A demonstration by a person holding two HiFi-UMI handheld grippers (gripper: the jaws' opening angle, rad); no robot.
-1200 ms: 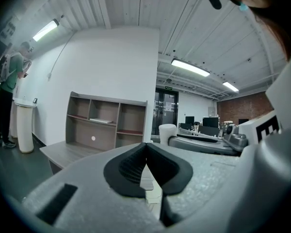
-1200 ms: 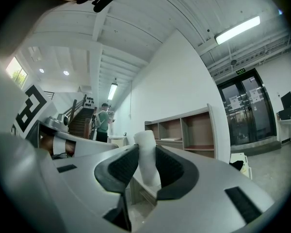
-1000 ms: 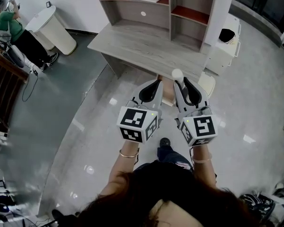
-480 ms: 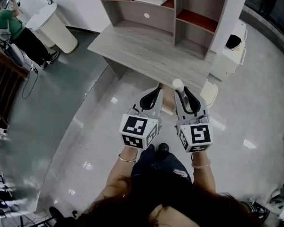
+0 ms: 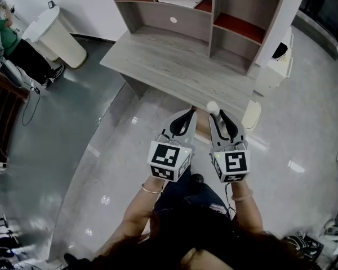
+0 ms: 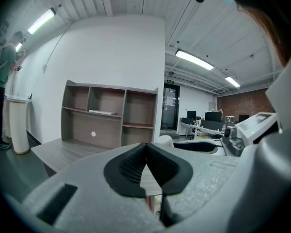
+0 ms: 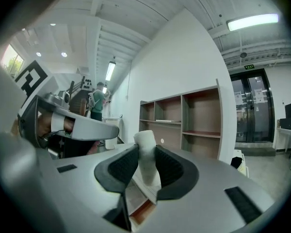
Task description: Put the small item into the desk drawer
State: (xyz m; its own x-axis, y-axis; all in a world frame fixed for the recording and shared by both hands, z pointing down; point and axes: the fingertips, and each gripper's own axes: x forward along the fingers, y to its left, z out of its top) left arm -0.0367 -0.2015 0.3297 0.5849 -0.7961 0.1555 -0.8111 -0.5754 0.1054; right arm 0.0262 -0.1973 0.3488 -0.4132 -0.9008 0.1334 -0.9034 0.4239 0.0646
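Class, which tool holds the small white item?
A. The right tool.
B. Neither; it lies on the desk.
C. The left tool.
A: the jaws of the right tool press on the white item, while the left tool is shut on nothing.

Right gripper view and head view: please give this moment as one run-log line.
right gripper: shut on small white item | left gripper: shut, empty | place: both side by side in front of desk
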